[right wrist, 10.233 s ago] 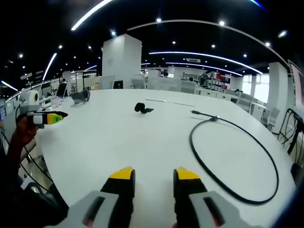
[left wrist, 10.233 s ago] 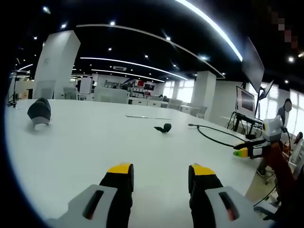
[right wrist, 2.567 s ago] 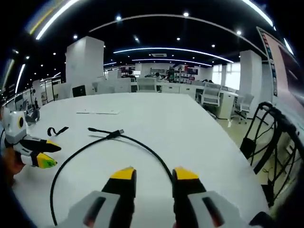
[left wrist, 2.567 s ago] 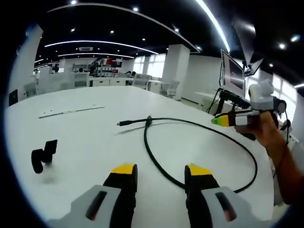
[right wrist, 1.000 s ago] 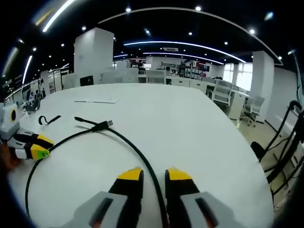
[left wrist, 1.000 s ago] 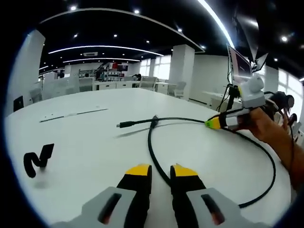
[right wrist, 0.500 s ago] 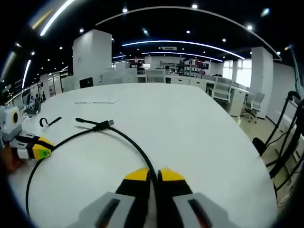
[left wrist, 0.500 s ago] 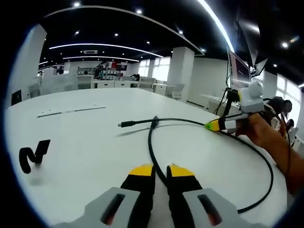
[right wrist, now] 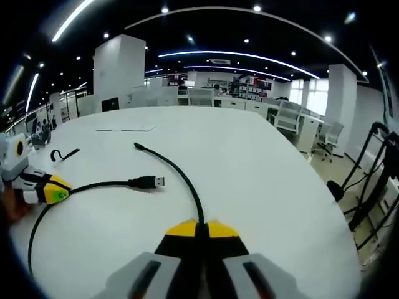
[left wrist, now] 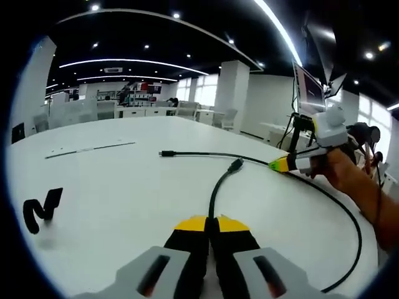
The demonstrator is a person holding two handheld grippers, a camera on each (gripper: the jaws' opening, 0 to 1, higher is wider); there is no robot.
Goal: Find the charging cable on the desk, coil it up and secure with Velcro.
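Left gripper [left wrist: 209,225]: low over the desk [left wrist: 124,180], jaws clamped on the cable [left wrist: 324,202].
Right gripper [right wrist: 201,230]: low, level, jaws pinching the cable.
Cable: loops on the desk between both grippers.
Velcro [left wrist: 40,208]: far left.

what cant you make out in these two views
- Right gripper view: thin black charging cable vanishes between the shut yellow-tipped right gripper.
- Left gripper view: it vanishes under the shut left gripper; its loop is cut off at the bottom edge.
- Black curled Velcro strap: too small for detail.
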